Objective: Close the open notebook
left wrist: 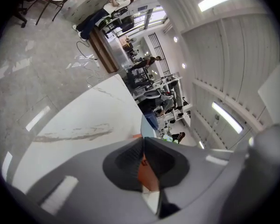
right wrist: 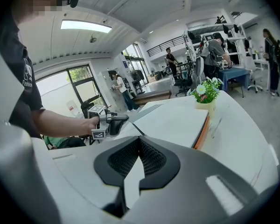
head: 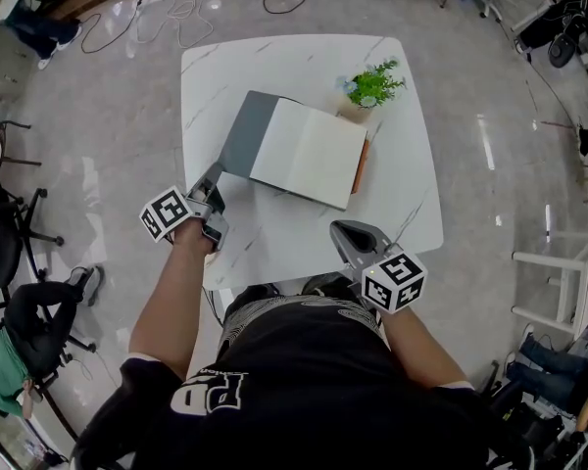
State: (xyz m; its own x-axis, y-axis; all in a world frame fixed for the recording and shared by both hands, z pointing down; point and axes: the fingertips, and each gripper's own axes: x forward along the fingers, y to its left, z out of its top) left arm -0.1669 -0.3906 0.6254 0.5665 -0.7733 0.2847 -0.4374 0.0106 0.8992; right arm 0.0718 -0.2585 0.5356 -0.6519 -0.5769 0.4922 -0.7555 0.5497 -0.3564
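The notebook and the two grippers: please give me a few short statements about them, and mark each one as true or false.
1. The notebook lies open on the white table. True.
2. The potted plant stands on the notebook's pages. False: it stands on the table, at the notebook's far corner.
3. The right gripper holds the notebook. False: its jaws are together on nothing, near the table's front edge and apart from the notebook.
4. The left gripper is at the grey cover. True: its jaws appear closed on the cover's near corner.
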